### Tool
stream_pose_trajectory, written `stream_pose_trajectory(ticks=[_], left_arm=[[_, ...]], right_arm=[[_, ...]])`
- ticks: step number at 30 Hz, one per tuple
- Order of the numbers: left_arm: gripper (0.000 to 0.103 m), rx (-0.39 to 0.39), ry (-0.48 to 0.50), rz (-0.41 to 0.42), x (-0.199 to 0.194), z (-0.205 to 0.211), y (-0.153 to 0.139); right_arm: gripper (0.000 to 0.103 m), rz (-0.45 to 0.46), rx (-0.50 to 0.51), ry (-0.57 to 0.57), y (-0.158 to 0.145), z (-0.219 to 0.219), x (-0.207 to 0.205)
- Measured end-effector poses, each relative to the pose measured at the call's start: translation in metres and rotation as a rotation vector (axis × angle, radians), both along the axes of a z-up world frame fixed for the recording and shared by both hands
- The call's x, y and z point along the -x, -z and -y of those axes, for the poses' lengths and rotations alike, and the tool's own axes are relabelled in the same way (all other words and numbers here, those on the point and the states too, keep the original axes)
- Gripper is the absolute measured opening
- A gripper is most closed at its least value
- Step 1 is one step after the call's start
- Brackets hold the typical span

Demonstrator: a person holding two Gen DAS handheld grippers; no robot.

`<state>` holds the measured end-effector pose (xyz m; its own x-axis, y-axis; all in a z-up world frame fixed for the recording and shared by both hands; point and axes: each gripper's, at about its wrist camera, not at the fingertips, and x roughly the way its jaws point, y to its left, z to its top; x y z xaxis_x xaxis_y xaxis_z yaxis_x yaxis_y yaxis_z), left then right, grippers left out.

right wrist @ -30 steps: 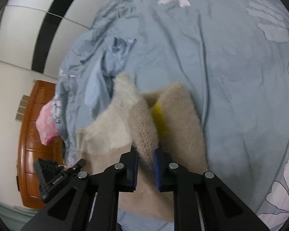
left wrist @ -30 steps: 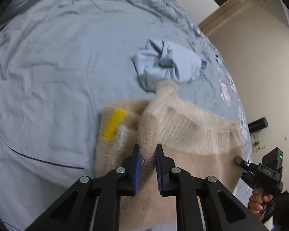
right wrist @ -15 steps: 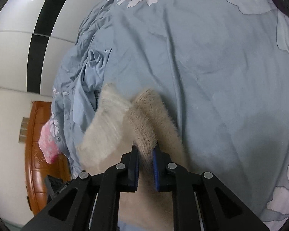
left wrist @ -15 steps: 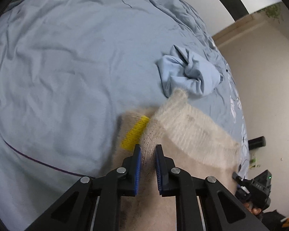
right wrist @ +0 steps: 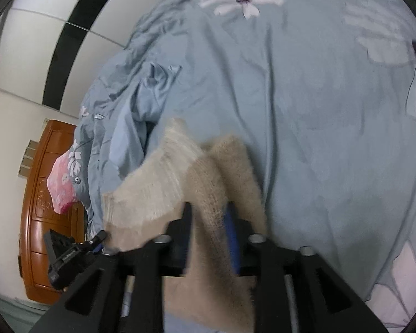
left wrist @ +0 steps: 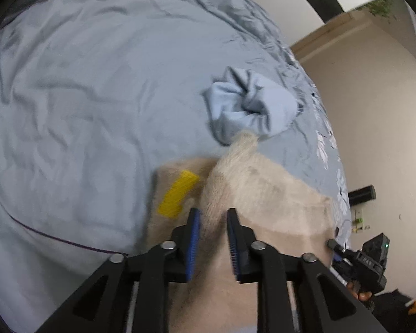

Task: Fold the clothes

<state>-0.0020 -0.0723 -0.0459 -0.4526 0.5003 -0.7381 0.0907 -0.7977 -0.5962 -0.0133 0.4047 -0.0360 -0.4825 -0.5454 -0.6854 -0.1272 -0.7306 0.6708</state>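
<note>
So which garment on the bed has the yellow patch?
The fuzzy beige sweater between the left gripper fingers; the crumpled blue garment beyond it is plain.

Bed [left wrist: 83, 88]: beige sweater [left wrist: 277, 194], blue garment [left wrist: 249, 108]

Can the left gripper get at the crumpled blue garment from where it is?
Probably yes. The left gripper has just been opening over the beige sweater, and the blue garment lies uncovered straight ahead beyond it.

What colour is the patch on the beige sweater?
Bright yellow patch on the sweater; left wrist view shows it best.
</note>
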Motion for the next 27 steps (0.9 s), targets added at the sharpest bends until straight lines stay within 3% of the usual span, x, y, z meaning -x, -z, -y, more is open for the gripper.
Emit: stream_pose_trajectory(ticks=[1,2,4,8,11,13,18,27], left_arm=[[0.053,0.007,0.012,-0.015,-0.001,0.000,-0.004],[0.066,0.012,0.023,-0.032,-0.002,0.000,-0.007],[0.073,0.018,0.040,-0.068,-0.005,0.000,-0.014],[0.078,0.037,0.064,-0.081,-0.002,0.003,-0.017],[0.079,0.113,0.096,-0.025,0.004,0.000,-0.008],[0.079,0.124,0.107,0.007,0.007,0.002,0.000],[0.079,0.042,0.140,0.069,0.015,0.000,0.022],[0.079,-0.066,0.134,0.129,0.016,0.006,0.063]], right_arm=[[0.062,-0.025,0.001,0.004,-0.002,-0.002,-0.003],[0.069,-0.049,-0.001,0.007,-0.003,-0.006,-0.006],[0.074,-0.062,-0.009,0.009,0.000,-0.012,-0.011],[0.075,-0.075,-0.016,0.004,0.010,-0.022,-0.019],[0.076,-0.071,-0.010,-0.034,0.016,-0.021,-0.022],[0.076,-0.050,0.008,-0.049,0.023,-0.021,-0.021],[0.076,-0.031,0.145,-0.054,0.037,-0.023,-0.013],[0.072,0.042,0.227,-0.096,0.068,-0.011,0.000]])
